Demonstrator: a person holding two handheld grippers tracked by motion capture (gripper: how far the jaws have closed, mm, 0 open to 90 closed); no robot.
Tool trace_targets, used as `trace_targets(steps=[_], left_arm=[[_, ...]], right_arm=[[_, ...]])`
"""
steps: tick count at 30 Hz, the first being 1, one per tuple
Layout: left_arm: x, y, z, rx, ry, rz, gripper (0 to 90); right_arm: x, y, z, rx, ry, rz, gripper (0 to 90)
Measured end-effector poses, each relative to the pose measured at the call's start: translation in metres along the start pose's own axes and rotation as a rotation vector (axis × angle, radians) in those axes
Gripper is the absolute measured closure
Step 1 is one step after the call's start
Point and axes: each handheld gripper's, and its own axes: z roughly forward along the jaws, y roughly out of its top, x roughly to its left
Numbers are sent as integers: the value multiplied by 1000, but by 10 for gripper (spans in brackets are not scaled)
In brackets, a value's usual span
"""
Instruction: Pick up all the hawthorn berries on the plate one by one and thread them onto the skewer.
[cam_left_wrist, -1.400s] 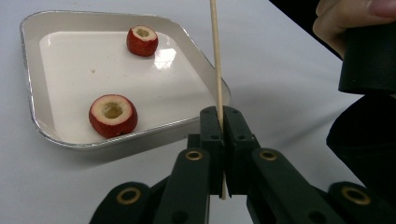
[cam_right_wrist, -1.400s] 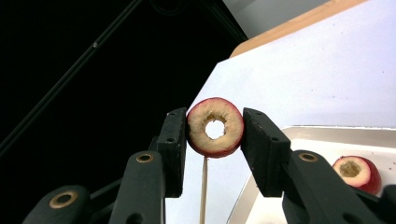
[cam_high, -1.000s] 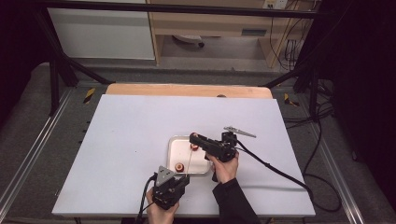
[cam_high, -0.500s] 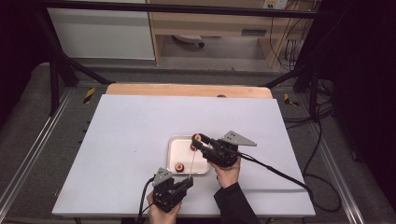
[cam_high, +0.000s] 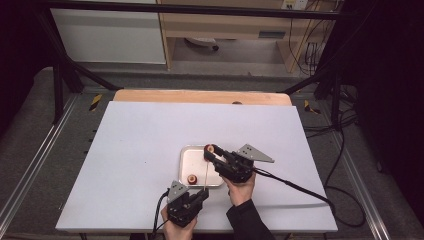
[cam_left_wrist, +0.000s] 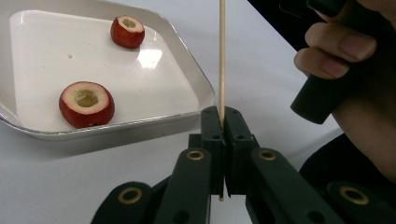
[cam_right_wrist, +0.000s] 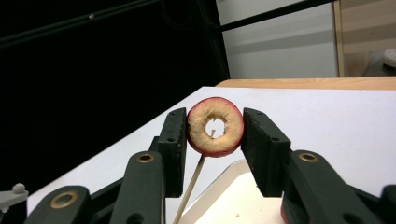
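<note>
1. The left gripper (cam_left_wrist: 222, 116), at the near edge of the white tray (cam_left_wrist: 187, 60), pinches a thin wooden skewer (cam_left_wrist: 222, 56) upright.
2. The right gripper (cam_right_wrist: 215, 135) squeezes a cored red fruit ring (cam_right_wrist: 215, 127) over the tray's far side; the skewer tip (cam_right_wrist: 211, 135) shows in its hole.
3. Two more cored pieces (cam_left_wrist: 87, 103) (cam_left_wrist: 127, 31) lie in the tray.

High view: fixed overhead, facing forward and down across the whole desk (cam_high: 150, 150), far off. Left gripper view: low, close, looking along its jaws at the tray (cam_left_wrist: 187, 79). Right gripper view: close, facing outward past the desk edge. Shared: tray and wooden skewer (cam_left_wrist: 222, 56).
</note>
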Motion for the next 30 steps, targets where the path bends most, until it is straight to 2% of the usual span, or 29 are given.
trace_targets(steps=[3, 4, 7, 10, 18, 19, 20, 23, 30], left_arm=[[0, 0, 0, -36, 1, -1, 883], [-1, 0, 0, -43, -2, -2, 882], [1, -1, 1, -70, 1, -14, 881], [2, -1, 2, -76, 0, -3, 878], [7, 0, 6, -84, 16, 42, 882], [8, 2, 5, -94, 17, 41, 881], [9, 4, 4, -95, 24, 44, 881], [14, 10, 3, -91, 36, 44, 880], [18, 13, 3, -78, 31, 58, 881]], right_arm=[[2, 1, -1, -4, 7, 37, 620], [2, 0, 0, 4, 18, 66, 620], [4, -4, 1, 32, 20, 102, 619], [7, -10, 1, 51, 34, 107, 619], [10, -8, -4, 88, 60, 126, 618], [10, -10, -3, 132, 72, 134, 618], [10, -10, -3, 132, 72, 134, 618], [11, -18, 0, 185, 96, 145, 619], [12, -23, 1, 239, 115, 155, 619]])
